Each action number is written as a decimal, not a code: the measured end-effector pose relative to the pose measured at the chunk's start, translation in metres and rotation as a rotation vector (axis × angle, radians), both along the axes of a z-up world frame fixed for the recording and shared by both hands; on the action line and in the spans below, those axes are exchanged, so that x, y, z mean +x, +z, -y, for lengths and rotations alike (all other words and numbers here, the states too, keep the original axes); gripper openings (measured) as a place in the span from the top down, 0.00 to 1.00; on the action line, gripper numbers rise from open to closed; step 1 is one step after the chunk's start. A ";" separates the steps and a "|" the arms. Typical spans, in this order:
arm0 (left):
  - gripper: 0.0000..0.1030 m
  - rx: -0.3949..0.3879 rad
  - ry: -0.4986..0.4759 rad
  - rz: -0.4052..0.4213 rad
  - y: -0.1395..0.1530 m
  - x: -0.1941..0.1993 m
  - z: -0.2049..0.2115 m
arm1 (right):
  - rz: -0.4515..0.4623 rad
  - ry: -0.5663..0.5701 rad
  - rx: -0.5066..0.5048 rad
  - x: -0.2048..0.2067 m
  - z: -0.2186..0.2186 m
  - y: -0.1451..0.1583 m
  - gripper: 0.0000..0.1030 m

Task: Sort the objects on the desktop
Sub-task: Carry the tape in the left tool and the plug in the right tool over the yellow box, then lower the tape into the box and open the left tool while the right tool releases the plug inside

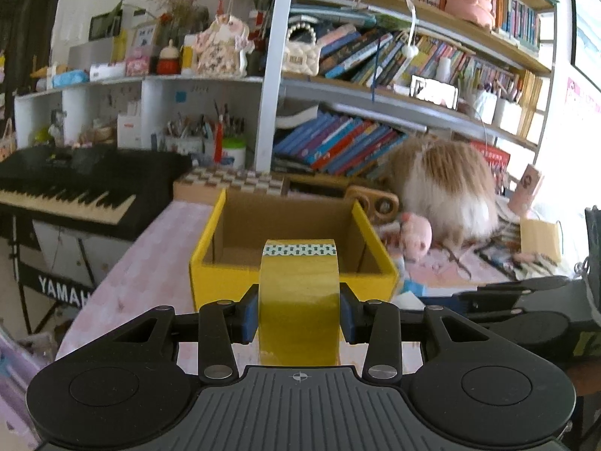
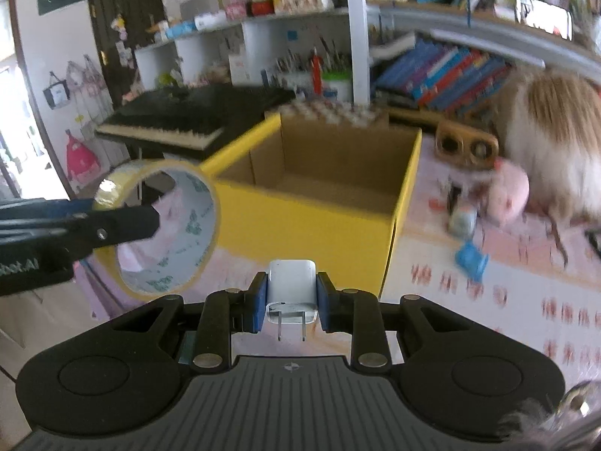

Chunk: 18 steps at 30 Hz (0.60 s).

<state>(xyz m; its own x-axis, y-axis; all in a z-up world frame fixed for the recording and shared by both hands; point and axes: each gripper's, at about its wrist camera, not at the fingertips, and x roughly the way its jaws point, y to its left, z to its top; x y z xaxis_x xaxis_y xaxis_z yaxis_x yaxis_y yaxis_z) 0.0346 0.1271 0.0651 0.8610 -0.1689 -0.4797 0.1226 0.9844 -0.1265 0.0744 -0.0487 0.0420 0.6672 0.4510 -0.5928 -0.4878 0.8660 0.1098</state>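
The desk [image 2: 488, 300], under its pink patterned cloth, is carrying everything here, and the biggest thing on it is the box [image 1: 210, 278], yellow outside and bare cardboard inside, sitting open-topped toward the desk's left edge with nothing showing inside it. Off the desk's left edge a keyboard [image 1: 67, 191] is standing; toward the right side a fluffy plush [image 1: 447, 184] and a smaller pink toy [image 1: 417, 236] are lying near the box, apart from it. The left gripper [image 1: 299, 312] is clamping a yellow tape roll [image 1: 299, 300] across its width, holding it upright and clear of the cloth, just short of the box's near wall; in the right wrist view the same roll [image 2: 165, 225] is hanging at the box's left near corner. The right gripper [image 2: 292, 302] is pinching a small white plug [image 2: 292, 285] by its sides, prongs pointing back toward the camera, also just short of the near wall. Judging by this, the step in hand is carrying both items over the rim and dropping them in. To do it well, each hand should be clearing the near wall fully before lowering, since the roll is hanging low enough to catch it. The two grippers are working close together, so staggering the drops, roll to the left half and plug to the right, should be avoiding a knock. Releasing low inside would keep the roll from rolling out and the plug from bouncing.
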 end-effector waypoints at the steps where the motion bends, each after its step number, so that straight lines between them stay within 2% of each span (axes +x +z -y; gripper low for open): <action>1: 0.62 0.003 0.000 0.012 0.003 0.005 0.001 | 0.015 0.006 0.003 0.007 0.001 0.006 0.76; 9: 0.62 0.049 0.025 0.086 0.024 0.063 0.008 | 0.097 0.080 -0.014 0.071 -0.001 0.028 0.76; 14: 0.62 0.076 0.023 0.046 0.017 0.109 0.013 | 0.124 0.144 -0.087 0.116 -0.010 0.026 0.76; 18: 0.62 0.104 0.018 -0.004 0.004 0.140 0.021 | 0.103 0.190 -0.150 0.155 -0.021 0.010 0.76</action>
